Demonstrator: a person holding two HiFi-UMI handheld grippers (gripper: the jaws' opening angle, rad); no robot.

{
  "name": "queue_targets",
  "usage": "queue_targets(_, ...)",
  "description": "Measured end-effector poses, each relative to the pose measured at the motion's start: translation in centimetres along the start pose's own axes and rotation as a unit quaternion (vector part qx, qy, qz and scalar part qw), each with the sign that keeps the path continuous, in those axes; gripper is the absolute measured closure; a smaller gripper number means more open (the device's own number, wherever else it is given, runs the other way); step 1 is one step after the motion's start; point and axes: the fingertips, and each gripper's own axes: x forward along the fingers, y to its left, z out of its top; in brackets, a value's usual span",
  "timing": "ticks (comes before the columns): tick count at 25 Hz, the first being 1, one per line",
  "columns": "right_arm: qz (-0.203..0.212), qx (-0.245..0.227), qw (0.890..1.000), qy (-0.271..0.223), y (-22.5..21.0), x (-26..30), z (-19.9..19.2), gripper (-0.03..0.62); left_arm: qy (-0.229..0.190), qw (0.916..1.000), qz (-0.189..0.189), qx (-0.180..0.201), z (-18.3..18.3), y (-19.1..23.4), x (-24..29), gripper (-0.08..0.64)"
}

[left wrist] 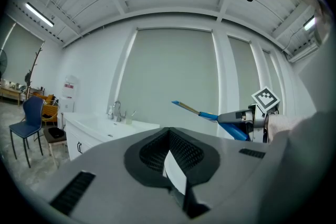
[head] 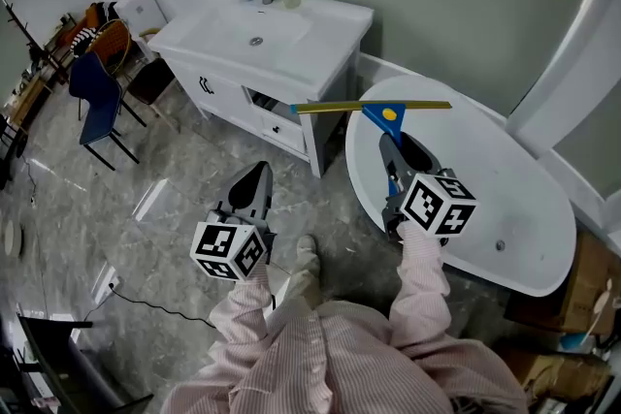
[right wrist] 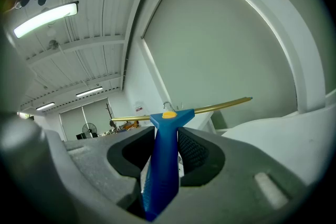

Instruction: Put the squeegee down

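The right gripper's (head: 393,148) jaws pinch the squeegee (head: 374,107). The left gripper's (head: 256,175) jaws are pressed together. The blade, at twelve o'clock, could snag the bathtub (head: 514,199) rim and twist loose.

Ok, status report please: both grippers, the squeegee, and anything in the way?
Left gripper shut, empty. Right gripper shut on squeegee, held in air by bathtub. No obstacle seen.

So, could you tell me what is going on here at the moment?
A person in a pink striped top holds a gripper in each hand. The right gripper is clamped on the blue handle of a squeegee, held in the air over the white bathtub; it is not yet put down. The left gripper is shut and empty.
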Motion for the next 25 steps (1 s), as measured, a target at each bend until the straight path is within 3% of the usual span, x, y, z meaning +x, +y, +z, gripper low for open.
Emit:
queue_targets(18, -0.055, 0.027, 0.998, 0.013, -3.9, 18.9, 0.9, 0.460, 0.029, 0.9977, -0.059, -0.015, 1.3, 13.3, 17.1, 0.558)
queue_targets(25, -0.079, 0.037, 0.996, 0.014, -5.0, 23.6, 1.1, 0.460, 0.036, 0.9950, -0.090, -0.025, 1.2, 16.9, 22.4, 0.558)
